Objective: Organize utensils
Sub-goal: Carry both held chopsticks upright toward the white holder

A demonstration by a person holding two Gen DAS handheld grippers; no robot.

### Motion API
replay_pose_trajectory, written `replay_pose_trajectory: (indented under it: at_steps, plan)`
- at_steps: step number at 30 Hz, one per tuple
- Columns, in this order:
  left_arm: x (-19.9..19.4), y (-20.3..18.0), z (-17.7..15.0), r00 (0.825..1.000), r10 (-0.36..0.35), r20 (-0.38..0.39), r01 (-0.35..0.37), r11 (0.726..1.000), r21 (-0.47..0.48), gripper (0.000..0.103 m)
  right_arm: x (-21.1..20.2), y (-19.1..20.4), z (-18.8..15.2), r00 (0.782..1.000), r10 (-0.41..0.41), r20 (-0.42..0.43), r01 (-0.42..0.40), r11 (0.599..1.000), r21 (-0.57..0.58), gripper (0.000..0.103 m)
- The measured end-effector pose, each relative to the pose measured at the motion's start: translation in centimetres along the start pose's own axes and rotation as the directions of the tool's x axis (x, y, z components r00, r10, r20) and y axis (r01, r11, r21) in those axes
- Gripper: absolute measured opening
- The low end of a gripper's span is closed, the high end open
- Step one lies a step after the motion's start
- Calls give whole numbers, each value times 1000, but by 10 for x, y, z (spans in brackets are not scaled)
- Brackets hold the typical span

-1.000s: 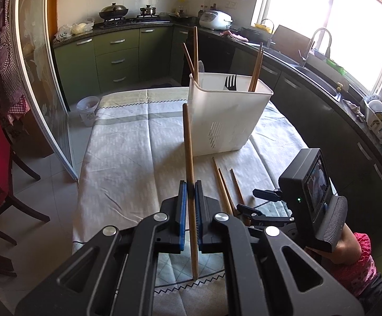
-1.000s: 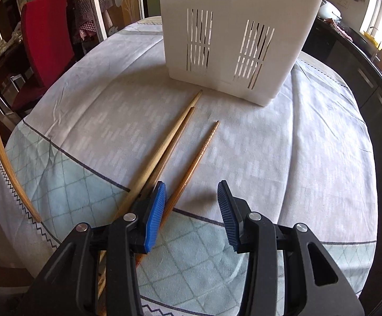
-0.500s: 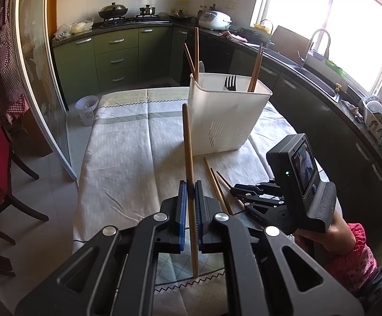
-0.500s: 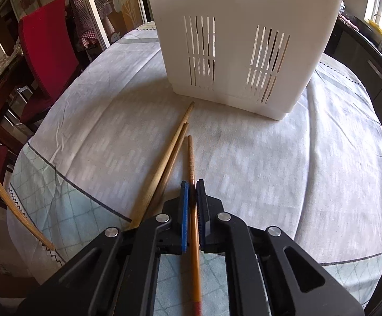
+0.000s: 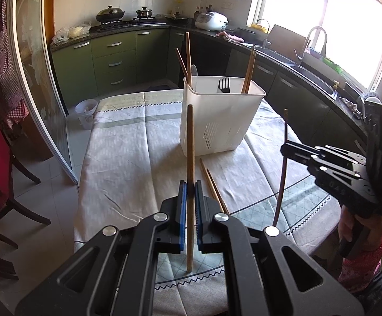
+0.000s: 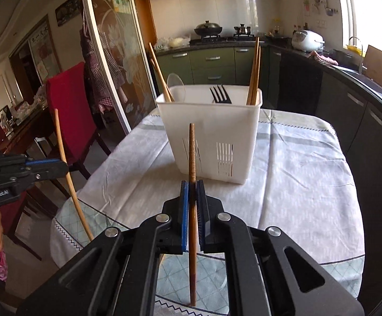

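A white slotted utensil holder (image 5: 221,115) stands on the clothed table and holds several chopsticks, a black fork (image 5: 223,86) and a clear spoon. My left gripper (image 5: 190,192) is shut on a brown chopstick (image 5: 190,142), held upright above the table's near edge. My right gripper (image 6: 193,192) is shut on a darker chopstick (image 6: 192,152), also upright, lifted above the table in front of the holder (image 6: 212,129). The right gripper also shows in the left wrist view (image 5: 287,148). Two chopsticks (image 5: 212,184) lie on the cloth near the holder.
The table (image 5: 127,158) wears a grey-white cloth with a checked border. A red chair (image 6: 69,110) stands at its left side. Green kitchen cabinets (image 5: 111,58), a hob with pots and a sink run along the back and right.
My right gripper shut on one of the lying chopsticks and lifted it off the cloth, turning it upright. My left gripper kept its chopstick and barely moved.
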State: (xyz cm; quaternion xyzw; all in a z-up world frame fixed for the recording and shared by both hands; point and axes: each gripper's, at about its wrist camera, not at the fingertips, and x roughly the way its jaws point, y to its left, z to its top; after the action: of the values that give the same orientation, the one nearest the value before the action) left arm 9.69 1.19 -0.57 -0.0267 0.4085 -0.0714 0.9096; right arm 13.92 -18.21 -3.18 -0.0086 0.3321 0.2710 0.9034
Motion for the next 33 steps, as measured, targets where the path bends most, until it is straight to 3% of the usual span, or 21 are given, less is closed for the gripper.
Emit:
replay_pose_trajectory:
  at_steps: [6, 20, 33]
  plan:
    - [-4, -3, 0, 1000, 5, 9, -5, 1000, 4, 6, -37, 4, 4, 998, -6, 70, 7, 1000, -18, 7]
    - [-15, -11, 4, 999, 13, 31, -14, 1000, 23, 6, -43, 2, 4, 998, 3, 70, -2, 1000, -23, 7]
    - [-34, -21, 30, 997, -1, 84, -3, 998, 55, 6, -68, -1, 37, 990, 38, 136, -33, 999, -39, 7]
